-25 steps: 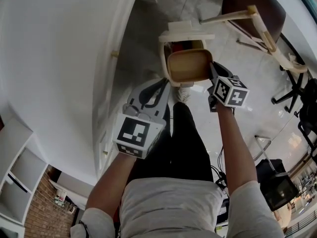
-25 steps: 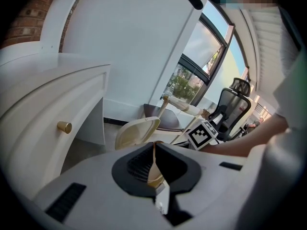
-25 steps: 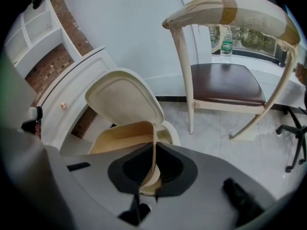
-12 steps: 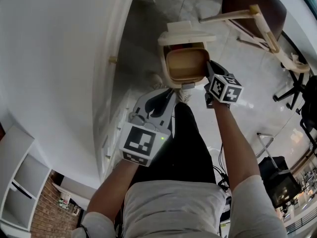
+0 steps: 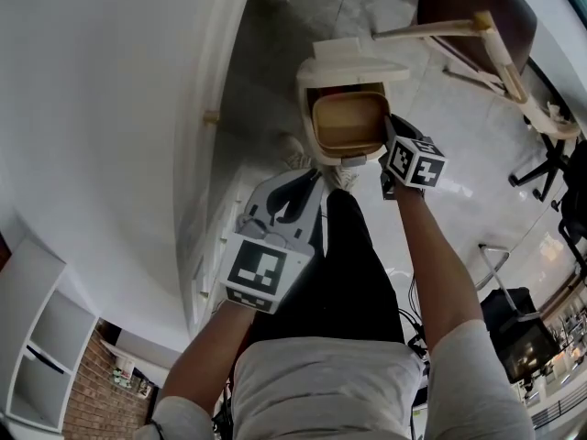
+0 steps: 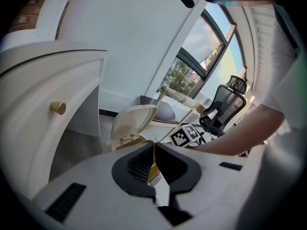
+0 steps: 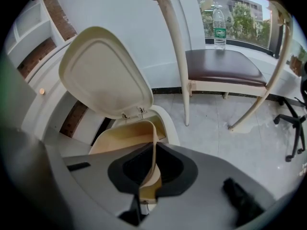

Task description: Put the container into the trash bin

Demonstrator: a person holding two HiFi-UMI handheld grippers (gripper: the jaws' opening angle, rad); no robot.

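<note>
Right gripper [image 7: 153,150]: jaws clamped on the thin side wall of the container [image 7: 125,139], pinching it edge-on. The container is a tan, matte, rounded-rectangle tub with a shallow, smooth inner surface. It hangs at the open mouth of the trash bin [image 5: 305,115], under the raised lid [image 7: 106,71]. Whether its bottom is already below the rim is hard to tell from these angles.

The trash bin is cream plastic with rounded corners. Its hinged lid is flipped upright, with a recessed panel on the inner face.

Left gripper [image 6: 154,150]: jaws pressed together to a thin seam, nothing gripped. It is held back from the bin, near the person's dark trouser leg [image 5: 344,264].

Both grippers carry a cube with black-and-white square markers [image 5: 415,163]; these are patterns, not text.

Behind the bin stands a chair [image 7: 224,67] with pale wooden legs and a dark brown padded seat. A clear water bottle [image 7: 219,28] stands beyond it; it has a green label, the print too small to read.

To the left is a white curved cabinet [image 6: 43,133] with a small round brass knob [image 6: 58,108]. The floor [image 7: 249,147] is glossy pale tile. A black office chair [image 6: 224,107] is off to the right.
</note>
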